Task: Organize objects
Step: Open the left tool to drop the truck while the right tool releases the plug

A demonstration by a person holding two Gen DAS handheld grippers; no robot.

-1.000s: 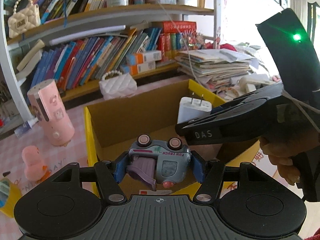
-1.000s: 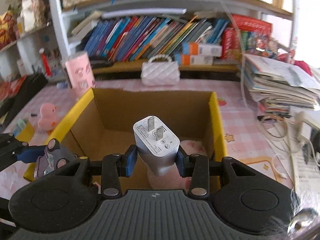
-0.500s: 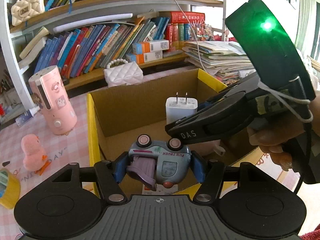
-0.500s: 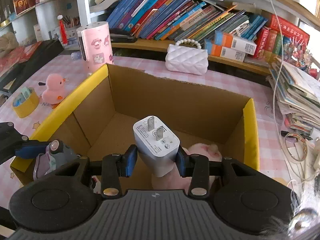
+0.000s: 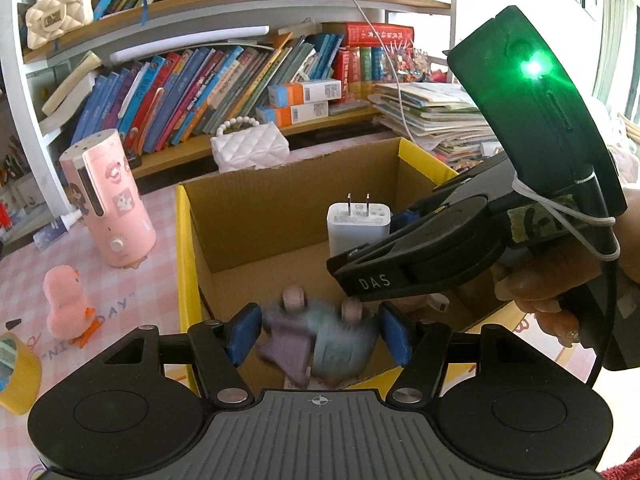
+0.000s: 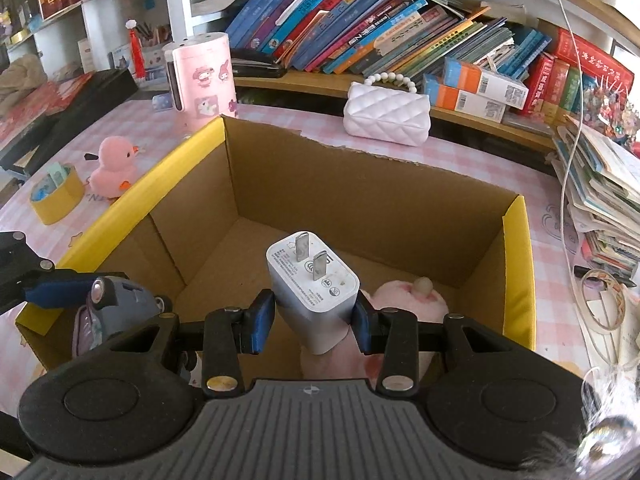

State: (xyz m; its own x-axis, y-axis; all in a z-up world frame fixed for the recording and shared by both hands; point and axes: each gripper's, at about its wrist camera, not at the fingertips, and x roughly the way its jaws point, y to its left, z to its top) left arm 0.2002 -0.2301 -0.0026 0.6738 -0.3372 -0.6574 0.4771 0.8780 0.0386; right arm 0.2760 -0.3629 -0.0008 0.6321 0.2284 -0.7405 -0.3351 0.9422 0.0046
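A yellow-rimmed cardboard box (image 5: 183,240) (image 6: 518,264) stands open on the pink checked table. My left gripper (image 5: 320,336) is open over the box's near left corner; the blue and purple toy truck (image 5: 320,344) is blurred between the pads, loose and dropping. It also shows in the right wrist view (image 6: 108,312). My right gripper (image 6: 314,316) is shut on a white plug charger (image 6: 314,284), prongs up, above the box; the charger also shows in the left wrist view (image 5: 358,224). A pink plush toy (image 6: 400,300) lies in the box.
On the table left of the box are a pink cylinder humidifier (image 5: 106,200), a pink duck toy (image 5: 66,304) and a yellow tape roll (image 6: 56,196). A white quilted purse (image 6: 388,114) sits behind the box. Bookshelves stand behind; stacked papers (image 6: 600,192) lie right.
My left gripper's pads have spread apart and let go of the toy truck, which now blurs as it falls. The right gripper with the charger has moved lower over the box.
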